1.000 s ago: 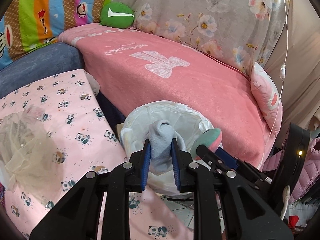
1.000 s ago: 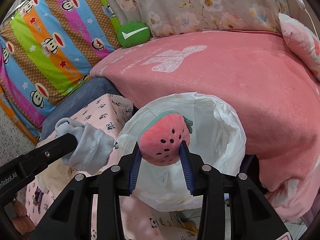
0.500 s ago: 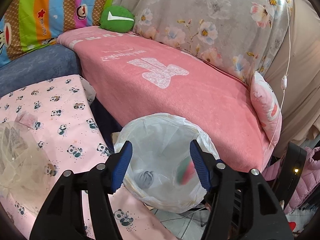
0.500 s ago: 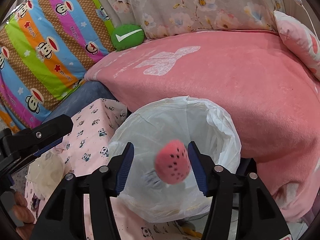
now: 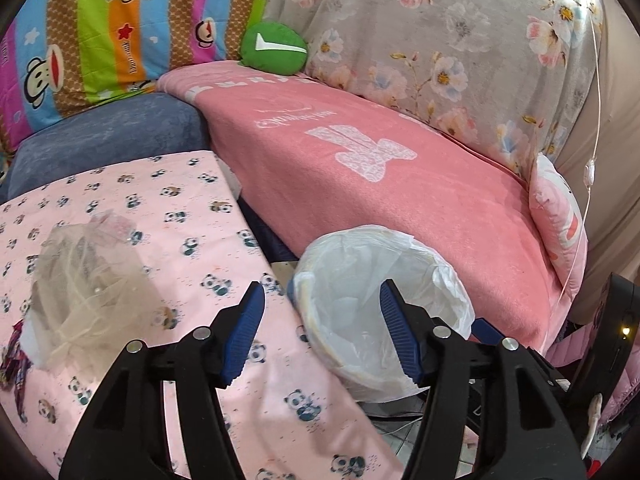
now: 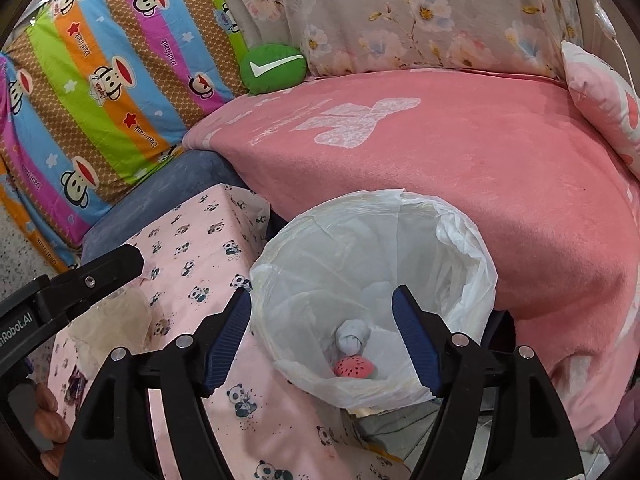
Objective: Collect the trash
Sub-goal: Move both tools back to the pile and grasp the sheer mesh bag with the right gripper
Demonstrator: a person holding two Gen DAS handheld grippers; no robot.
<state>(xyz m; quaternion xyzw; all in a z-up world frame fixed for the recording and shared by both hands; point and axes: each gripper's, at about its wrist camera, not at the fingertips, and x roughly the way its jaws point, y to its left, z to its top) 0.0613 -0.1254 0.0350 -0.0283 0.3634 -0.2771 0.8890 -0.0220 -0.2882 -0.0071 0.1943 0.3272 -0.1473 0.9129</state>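
Note:
A bin lined with a white plastic bag (image 6: 460,252) stands between the panda-print table and the pink sofa; it also shows in the left wrist view (image 5: 440,276). A rolled grey sock (image 6: 352,334) and a pink watermelon toy (image 6: 354,368) lie at its bottom. My right gripper (image 6: 322,318) is open and empty above the bin. My left gripper (image 5: 322,304) is open and empty, over the table edge and the bin's left rim. A crumpled clear plastic bag (image 5: 80,292) lies on the table, left of the left gripper.
The table has a pink panda-print cloth (image 5: 168,216). A pink blanket (image 5: 380,184) covers the sofa behind the bin. A green cushion (image 5: 274,46) and a striped monkey-print pillow (image 6: 100,92) lie at the back. A pink pillow (image 5: 560,216) sits at the right.
Both grippers opened and dropped their loads into the bin: the left let go of the grey sock, the right the watermelon toy. Both then pulled back, the left gripper toward the table.

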